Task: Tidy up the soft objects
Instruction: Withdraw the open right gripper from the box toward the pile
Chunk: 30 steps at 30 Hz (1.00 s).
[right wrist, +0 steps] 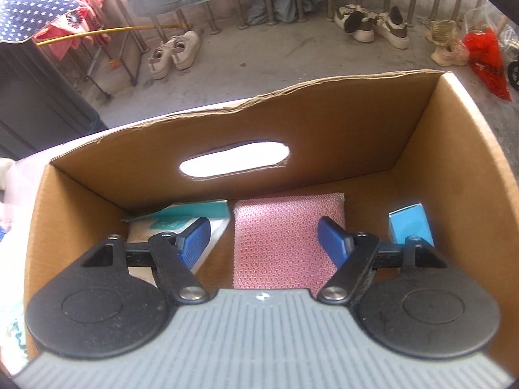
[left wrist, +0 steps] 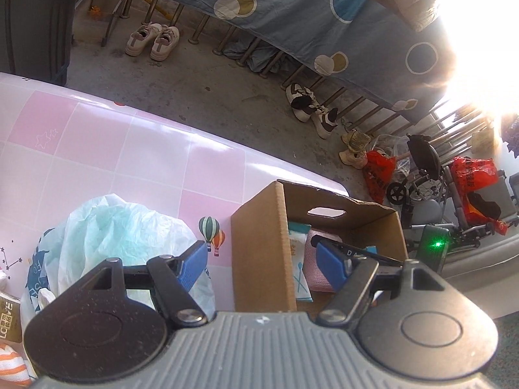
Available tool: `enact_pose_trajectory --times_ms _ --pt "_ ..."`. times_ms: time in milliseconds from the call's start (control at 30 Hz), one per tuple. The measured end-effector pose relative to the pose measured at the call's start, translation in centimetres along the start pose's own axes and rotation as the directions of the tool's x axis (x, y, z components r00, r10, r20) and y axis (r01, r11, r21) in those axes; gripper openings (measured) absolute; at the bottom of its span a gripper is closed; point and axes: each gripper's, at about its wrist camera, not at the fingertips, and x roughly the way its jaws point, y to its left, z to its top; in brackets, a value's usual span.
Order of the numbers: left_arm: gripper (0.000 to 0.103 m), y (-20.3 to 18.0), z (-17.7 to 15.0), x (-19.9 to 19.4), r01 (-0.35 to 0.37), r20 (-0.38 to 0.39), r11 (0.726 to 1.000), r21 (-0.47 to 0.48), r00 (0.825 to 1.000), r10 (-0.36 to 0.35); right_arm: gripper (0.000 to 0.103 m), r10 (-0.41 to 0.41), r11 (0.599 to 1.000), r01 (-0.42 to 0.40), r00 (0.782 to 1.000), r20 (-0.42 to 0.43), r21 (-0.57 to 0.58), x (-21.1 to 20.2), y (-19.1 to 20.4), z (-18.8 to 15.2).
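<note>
A brown cardboard box (right wrist: 324,129) with an oval handle hole stands on the pink checked table (left wrist: 97,149). Inside lie a pink textured sponge cloth (right wrist: 282,240), a white and teal wipes packet (right wrist: 181,223) and a light blue block (right wrist: 410,227). My right gripper (right wrist: 264,243) is open and empty, inside the box just above the pink cloth. My left gripper (left wrist: 262,262) is open and empty, hovering over the box's left wall (left wrist: 259,253). A crumpled pale green plastic bag (left wrist: 107,227) lies on the table left of the box.
An orange-striped cloth (left wrist: 11,366) and a gold packet (left wrist: 9,317) sit at the table's lower left. Beyond the table are a concrete floor with several shoes (left wrist: 152,42), a hanging blue sheet (left wrist: 292,9), red bags (left wrist: 378,168) and a wheelchair (left wrist: 431,175).
</note>
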Motion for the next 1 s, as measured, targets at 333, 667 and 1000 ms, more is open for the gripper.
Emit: enact_pose_trajectory --times_ms 333,667,1000 --pt "0.075 -0.2 -0.9 -0.8 0.025 -0.001 1.000 -0.004 1.000 -0.025 0.070 0.049 0.994 -0.038 0.992 0.113 -0.098 -7.6 0.8 -1.1" --pt "0.075 -0.7 -1.3 -0.6 0.031 -0.014 0.999 -0.004 0.999 -0.031 0.062 -0.258 0.930 0.274 0.961 0.096 -0.246 -7.9 -0.8 -3.1" --pt "0.075 0.1 -0.9 -0.5 0.009 -0.012 1.000 -0.019 1.000 -0.009 0.035 -0.277 0.927 0.279 0.960 0.045 -0.250 -3.3 -1.2 -4.4"
